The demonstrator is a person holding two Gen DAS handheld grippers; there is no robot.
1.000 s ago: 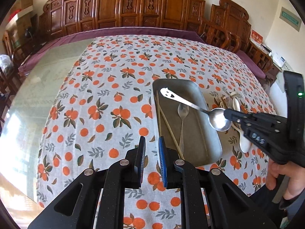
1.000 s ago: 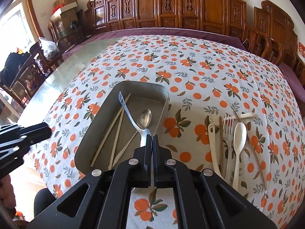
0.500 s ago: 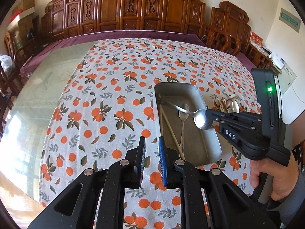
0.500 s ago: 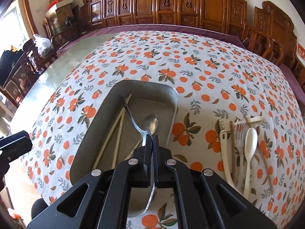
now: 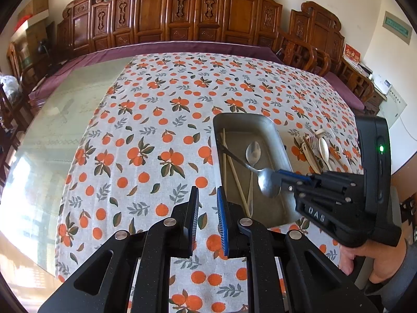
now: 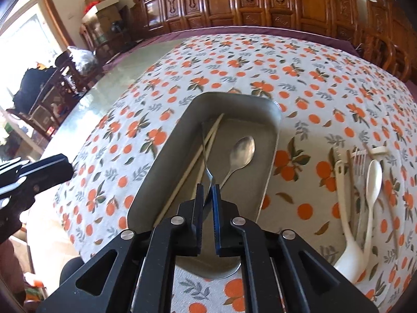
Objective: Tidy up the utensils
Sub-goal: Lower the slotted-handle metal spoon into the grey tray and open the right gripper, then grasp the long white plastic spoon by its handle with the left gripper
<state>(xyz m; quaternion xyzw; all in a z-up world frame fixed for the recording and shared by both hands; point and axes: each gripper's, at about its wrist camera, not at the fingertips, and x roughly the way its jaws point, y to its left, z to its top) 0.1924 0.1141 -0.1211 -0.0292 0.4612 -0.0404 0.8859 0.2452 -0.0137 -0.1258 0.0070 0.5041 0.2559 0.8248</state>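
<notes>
The right claw (image 6: 207,195) was clamped shut, a bare hand (image 5: 375,260) gripping its handle; the left claw (image 5: 207,208) hovered beside it, jaws slightly parted.

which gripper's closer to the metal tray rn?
Right. The right gripper is over the metal tray, clamping a steel spoon; the left gripper hovers open beside its near-left corner.

A home dining room is indicated: a large table (image 5: 78,120) is covered by an orange-print tablecloth (image 5: 161,120), and behind the table carved wooden chairs (image 5: 198,18) are lined against the wall.
</notes>
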